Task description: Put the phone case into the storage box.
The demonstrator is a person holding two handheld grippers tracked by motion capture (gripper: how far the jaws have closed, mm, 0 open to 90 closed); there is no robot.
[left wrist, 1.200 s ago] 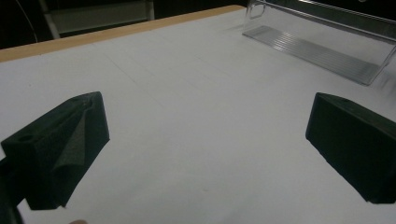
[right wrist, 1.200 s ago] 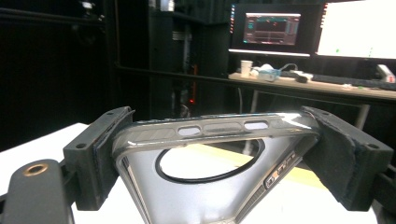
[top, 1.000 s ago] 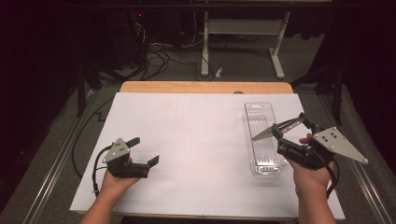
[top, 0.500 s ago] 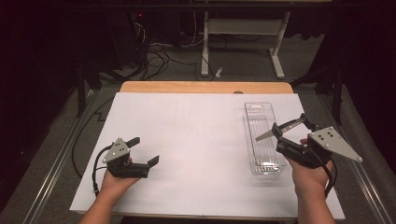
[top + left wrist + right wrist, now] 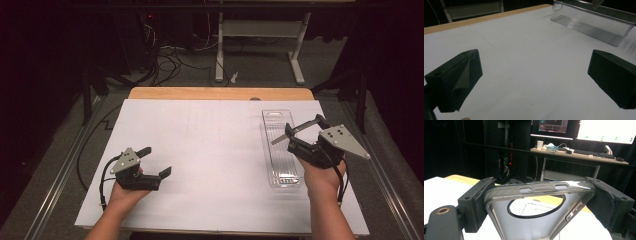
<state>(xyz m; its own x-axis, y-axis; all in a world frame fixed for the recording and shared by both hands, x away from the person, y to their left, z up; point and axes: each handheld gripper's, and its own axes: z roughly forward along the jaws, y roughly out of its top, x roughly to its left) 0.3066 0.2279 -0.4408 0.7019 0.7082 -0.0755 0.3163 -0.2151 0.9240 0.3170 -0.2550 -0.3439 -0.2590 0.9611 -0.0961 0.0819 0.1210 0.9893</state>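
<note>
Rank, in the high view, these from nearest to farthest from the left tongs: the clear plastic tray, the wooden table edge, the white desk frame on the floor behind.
From the left tongs:
1. Wooden table edge, at the table's far side.
2. Clear plastic tray, across the white sheet on the right.
3. White desk frame, on the floor beyond the table.
The first two are close.

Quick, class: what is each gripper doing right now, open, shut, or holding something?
Left gripper: open, nothing between its jaws, low over the white table.
Right gripper: shut on a clear phone case, above the clear plastic tray.
</note>
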